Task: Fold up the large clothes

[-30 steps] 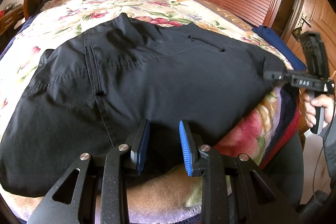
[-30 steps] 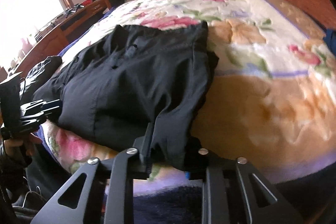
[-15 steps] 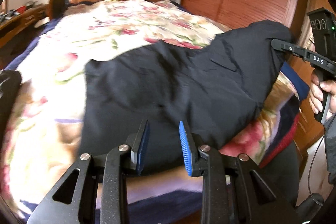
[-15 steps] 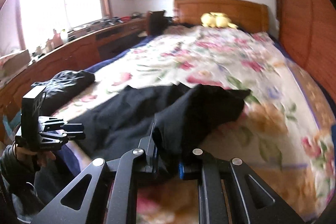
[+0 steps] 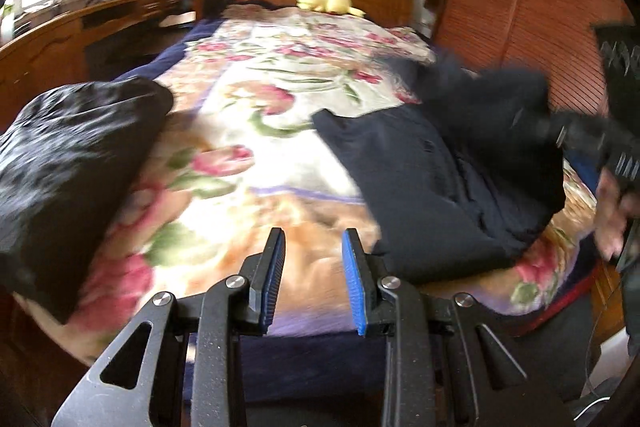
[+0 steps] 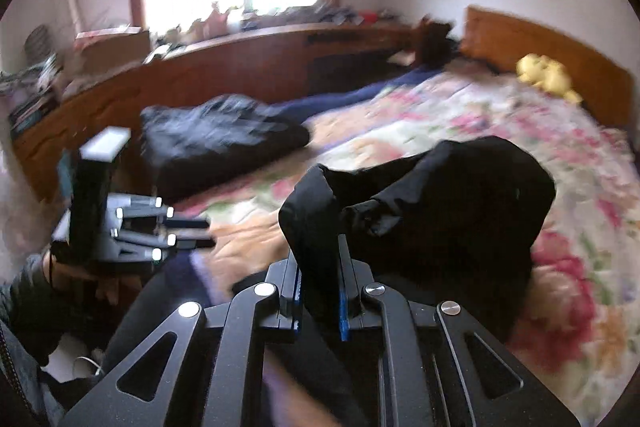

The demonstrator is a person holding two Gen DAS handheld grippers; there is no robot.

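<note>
Black trousers [image 6: 460, 211] lie on the bed [image 5: 224, 163], and one end of them is pinched tight in the right gripper [image 6: 320, 291]. That end is lifted up and bent over the rest of the cloth, just ahead of the gripper. So the step in hand looks like a fold: one end is carried across to lie on the other half.

Off to the left of it, the left gripper [image 5: 314, 277] hovers over the near edge of the bed. Its blue pads [image 5: 354, 279] are apart and nothing is between them. The trousers sit ahead and to its right, close but not touching.

Another dark bundle [image 5: 68, 171] rests on the bed, ahead and to the left of the left gripper. The pictures are blurry, so I cannot tell what kind of clothing it is.

Next, the lifted end should probably be laid down flat so the edges line up. The free gripper may need to hold the bottom layer still or smooth it out.
</note>
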